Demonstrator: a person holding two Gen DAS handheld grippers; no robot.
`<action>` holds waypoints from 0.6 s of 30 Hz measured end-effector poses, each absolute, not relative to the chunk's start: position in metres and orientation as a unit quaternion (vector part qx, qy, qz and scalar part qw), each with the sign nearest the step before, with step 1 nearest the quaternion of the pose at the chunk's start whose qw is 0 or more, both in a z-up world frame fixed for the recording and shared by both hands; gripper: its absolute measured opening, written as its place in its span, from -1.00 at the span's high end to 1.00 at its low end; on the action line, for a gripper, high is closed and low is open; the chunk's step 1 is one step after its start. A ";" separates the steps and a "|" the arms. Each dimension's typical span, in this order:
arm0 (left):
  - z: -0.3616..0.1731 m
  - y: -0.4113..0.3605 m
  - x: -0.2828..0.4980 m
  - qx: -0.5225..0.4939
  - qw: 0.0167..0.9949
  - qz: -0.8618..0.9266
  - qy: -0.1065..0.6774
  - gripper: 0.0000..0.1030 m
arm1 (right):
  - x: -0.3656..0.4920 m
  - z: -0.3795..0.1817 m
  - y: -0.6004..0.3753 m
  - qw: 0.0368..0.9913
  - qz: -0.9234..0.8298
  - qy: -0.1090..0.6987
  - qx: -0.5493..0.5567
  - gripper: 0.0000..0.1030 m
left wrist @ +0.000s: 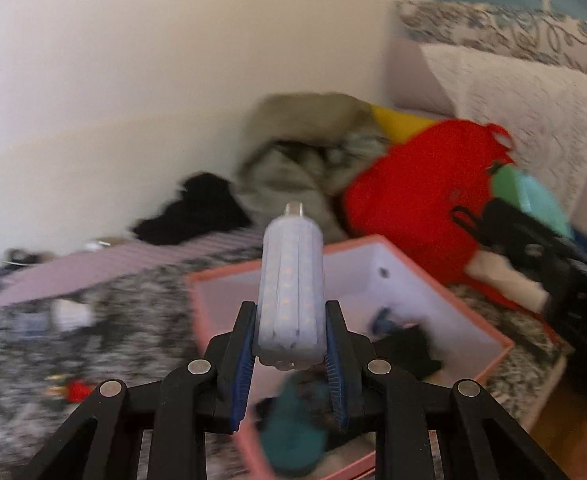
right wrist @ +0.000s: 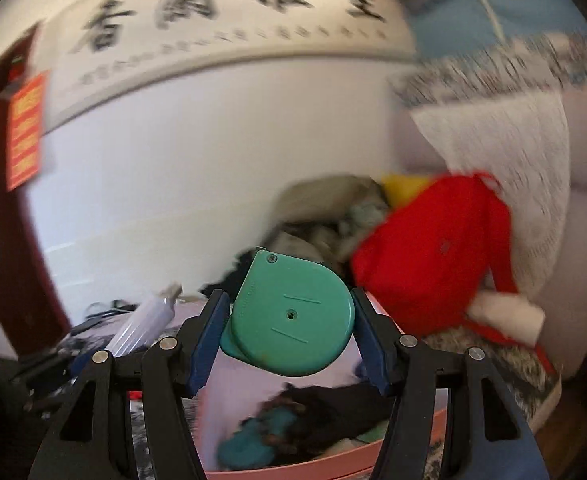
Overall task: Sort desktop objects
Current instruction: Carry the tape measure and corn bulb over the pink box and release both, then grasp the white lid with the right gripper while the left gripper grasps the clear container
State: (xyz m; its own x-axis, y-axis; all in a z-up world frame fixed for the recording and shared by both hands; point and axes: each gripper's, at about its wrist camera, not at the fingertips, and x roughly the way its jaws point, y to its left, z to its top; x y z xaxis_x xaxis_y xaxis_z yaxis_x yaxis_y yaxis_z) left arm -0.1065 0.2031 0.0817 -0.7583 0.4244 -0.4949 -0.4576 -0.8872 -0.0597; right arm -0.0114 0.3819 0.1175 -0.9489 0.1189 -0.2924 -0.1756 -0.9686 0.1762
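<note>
Above the pink box we see left tongs tilted down gripping a corn bulb; right tongs clasp a green tape measure.

The bulb is frosted, ribbed plastic with a metal tip. The tape measure is smooth matt green plastic. Behind the pink card box, a red cloth bag.

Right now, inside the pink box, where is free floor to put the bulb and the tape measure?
The pink box is bare along its far white floor, behind the bulb. Its near end is crowded with a teal item and black things.
</note>
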 end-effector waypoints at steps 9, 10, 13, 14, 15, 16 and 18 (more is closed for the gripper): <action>0.041 0.168 -0.152 -0.322 0.160 0.933 0.007 -0.49 | -0.110 0.039 0.441 0.108 0.938 0.147 -0.295 -0.56; 0.042 0.154 -0.152 -0.324 0.149 0.934 -0.006 -0.51 | -0.107 0.042 0.441 0.103 0.941 0.154 -0.285 -0.64; 0.040 0.114 -0.152 -0.331 0.112 0.937 -0.034 -0.55 | -0.100 0.052 0.424 0.087 0.950 0.163 -0.252 -0.78; 0.038 0.102 -0.151 -0.333 0.099 0.937 -0.036 -0.55 | -0.099 0.054 0.415 0.079 0.952 0.166 -0.245 -0.78; 0.036 0.091 -0.150 -0.335 0.088 0.937 -0.038 -0.55 | -0.098 0.055 0.404 0.065 0.954 0.168 -0.238 -0.78; 0.033 0.077 -0.147 -0.338 0.074 0.937 -0.041 -0.55 | -0.097 0.057 0.388 0.044 0.957 0.167 -0.234 -0.79; 0.027 0.048 -0.141 -0.343 0.047 0.937 -0.046 -0.55 | -0.095 0.060 0.351 0.006 0.961 0.152 -0.230 -0.79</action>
State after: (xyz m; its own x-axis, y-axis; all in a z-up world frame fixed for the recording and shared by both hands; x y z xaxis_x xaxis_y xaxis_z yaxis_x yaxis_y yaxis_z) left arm -0.1410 0.0483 0.0269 -0.7596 0.1208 -0.6390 -0.0570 -0.9912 -0.1196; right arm -0.0952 0.3514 0.0600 -0.8938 -0.0582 -0.4446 -0.0818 -0.9537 0.2893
